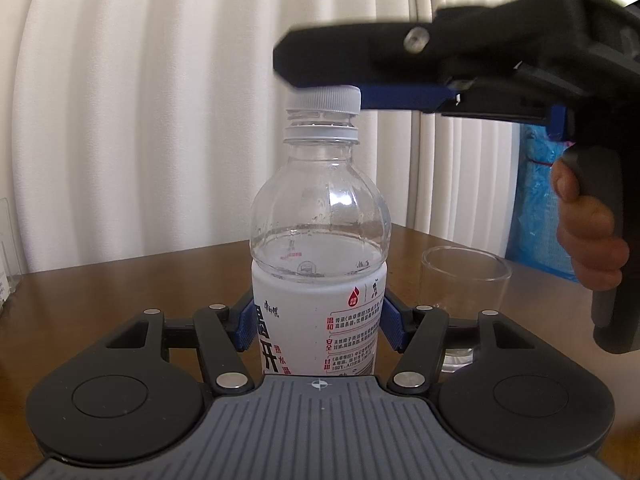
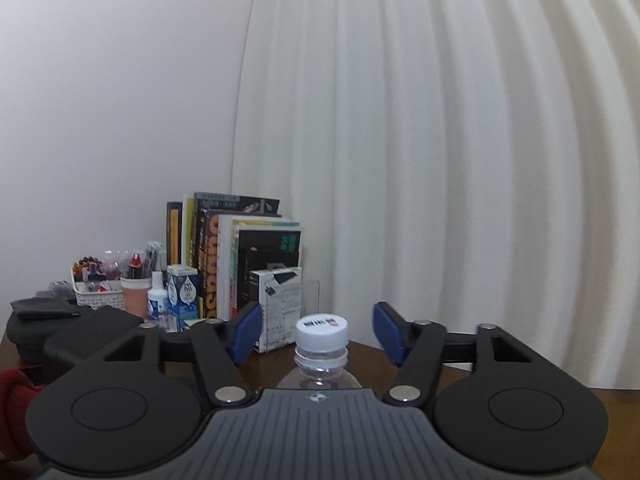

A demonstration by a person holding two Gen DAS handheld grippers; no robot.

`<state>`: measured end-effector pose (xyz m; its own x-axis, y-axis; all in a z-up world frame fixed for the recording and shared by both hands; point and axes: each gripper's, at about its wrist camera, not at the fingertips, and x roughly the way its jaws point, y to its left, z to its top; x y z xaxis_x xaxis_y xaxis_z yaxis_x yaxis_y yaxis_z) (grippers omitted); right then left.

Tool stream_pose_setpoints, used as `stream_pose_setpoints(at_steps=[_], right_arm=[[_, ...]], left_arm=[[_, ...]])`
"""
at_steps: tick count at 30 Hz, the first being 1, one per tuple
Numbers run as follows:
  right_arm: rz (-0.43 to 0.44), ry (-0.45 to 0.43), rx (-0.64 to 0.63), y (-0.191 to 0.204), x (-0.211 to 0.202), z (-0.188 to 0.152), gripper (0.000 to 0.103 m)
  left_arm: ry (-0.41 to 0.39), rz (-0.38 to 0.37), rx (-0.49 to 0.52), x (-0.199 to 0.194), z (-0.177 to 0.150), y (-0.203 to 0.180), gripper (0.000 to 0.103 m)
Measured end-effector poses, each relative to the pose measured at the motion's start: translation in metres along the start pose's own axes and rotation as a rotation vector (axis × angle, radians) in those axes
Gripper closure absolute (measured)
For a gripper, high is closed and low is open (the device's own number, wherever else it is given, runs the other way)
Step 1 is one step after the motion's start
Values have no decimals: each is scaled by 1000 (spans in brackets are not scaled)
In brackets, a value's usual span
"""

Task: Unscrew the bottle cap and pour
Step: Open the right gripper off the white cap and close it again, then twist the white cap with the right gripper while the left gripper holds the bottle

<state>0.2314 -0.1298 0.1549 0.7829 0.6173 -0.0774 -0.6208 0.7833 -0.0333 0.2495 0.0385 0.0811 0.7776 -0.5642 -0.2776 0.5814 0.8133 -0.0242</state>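
Observation:
A clear water bottle [image 1: 320,240] with a white label stands upright on the brown table [image 1: 120,280], partly filled. My left gripper [image 1: 318,320] is shut on the bottle's labelled body. Its white ribbed cap [image 1: 324,100] sits on the neck. My right gripper [image 1: 320,76] reaches in from the right at cap height. In the right wrist view the cap [image 2: 321,330] lies between the open blue pads [image 2: 246,332], with gaps on both sides, and my right gripper [image 2: 318,332] holds nothing. An empty clear glass [image 1: 464,280] stands right of the bottle.
White curtains hang behind the table. In the right wrist view, books [image 2: 240,256], a white box [image 2: 280,304], a basket of small items [image 2: 100,288] and a black case [image 2: 60,328] stand at the table's far left. A blue bag [image 1: 536,200] is at the right.

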Motion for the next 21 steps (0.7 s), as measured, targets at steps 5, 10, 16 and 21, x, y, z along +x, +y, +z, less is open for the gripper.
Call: stream_pose_setpoints(at_steps=[5,10,16,21], right_arm=[[-6,-2,22,-6,-1,0,58],[24,9,29,-9,-1,-1,66],[33,10,28,-8,0,-1,71],[13,11,49,-6,1,-1,71]], left_arm=[[0,-1,-1,-1,0,0,42],[1,0,-2,0,0,1,42],[3,2,-2,-1,0,0,42],[5,7,-6,0,0,1,42]])
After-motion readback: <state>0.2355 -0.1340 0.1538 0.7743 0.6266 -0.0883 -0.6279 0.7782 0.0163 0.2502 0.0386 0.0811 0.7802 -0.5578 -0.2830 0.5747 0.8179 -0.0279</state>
